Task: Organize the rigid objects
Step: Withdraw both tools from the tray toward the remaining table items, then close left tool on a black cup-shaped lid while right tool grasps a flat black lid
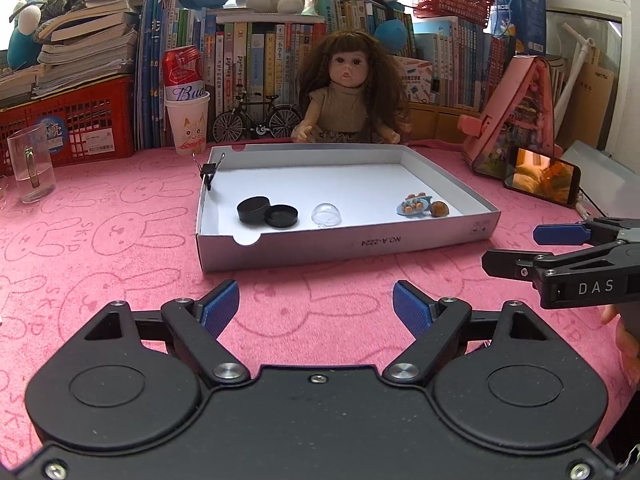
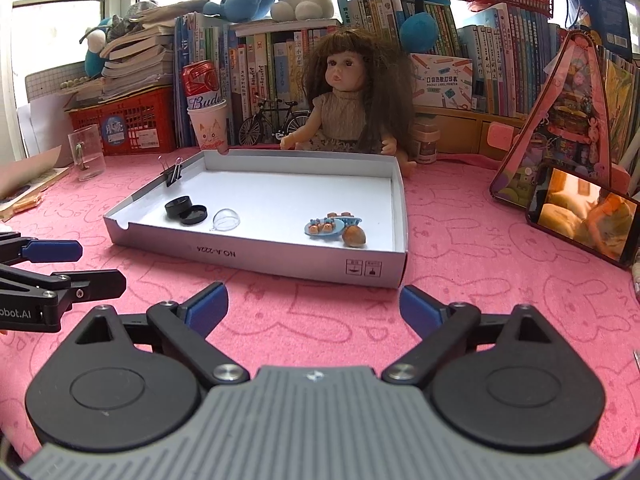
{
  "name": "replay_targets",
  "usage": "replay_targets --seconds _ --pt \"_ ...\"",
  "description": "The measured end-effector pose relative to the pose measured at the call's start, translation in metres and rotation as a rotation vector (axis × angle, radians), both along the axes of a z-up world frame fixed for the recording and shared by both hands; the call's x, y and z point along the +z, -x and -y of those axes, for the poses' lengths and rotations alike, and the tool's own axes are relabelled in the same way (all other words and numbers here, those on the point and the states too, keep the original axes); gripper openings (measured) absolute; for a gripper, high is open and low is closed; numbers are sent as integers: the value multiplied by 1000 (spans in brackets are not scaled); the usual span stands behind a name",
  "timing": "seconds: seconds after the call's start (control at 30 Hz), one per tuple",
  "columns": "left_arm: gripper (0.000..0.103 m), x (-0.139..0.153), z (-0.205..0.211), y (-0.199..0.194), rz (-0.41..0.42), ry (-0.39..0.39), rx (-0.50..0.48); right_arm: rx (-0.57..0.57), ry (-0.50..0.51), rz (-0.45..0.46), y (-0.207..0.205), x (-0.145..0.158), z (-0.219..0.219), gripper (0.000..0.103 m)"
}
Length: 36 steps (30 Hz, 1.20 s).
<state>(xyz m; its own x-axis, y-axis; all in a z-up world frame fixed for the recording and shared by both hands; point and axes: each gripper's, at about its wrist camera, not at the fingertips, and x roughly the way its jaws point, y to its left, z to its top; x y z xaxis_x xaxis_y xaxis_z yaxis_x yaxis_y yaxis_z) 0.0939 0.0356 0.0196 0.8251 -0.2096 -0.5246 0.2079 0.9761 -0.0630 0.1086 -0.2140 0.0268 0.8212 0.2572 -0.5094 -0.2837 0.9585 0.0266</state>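
A shallow white cardboard tray lies on the pink cloth. Inside it sit two black round lids, a clear plastic dome, a small blue toy plate with figures and a brown nut-like piece. A black binder clip grips the tray's left wall. My left gripper hovers open over the cloth in front of the tray, nothing between its fingers. My right gripper is open and empty too, at the tray's front right.
A doll sits behind the tray. A glass mug, a paper cup holding a red can, a model bicycle, a red crate, a pink toy house and a lit phone ring the cloth.
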Motion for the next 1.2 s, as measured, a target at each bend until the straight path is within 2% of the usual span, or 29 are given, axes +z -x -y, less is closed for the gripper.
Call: replay_targets --seconds 0.67,1.0,1.2 --pt "83 -19 -6 51 -51 11 -35 47 27 -12 44 -23 4 99" --pt "83 -23 -5 63 -41 -19 -46 66 0 -32 50 -29 5 99" --pt "77 -23 1 67 -30 -24 -67 89 30 -22 53 -30 -2 99"
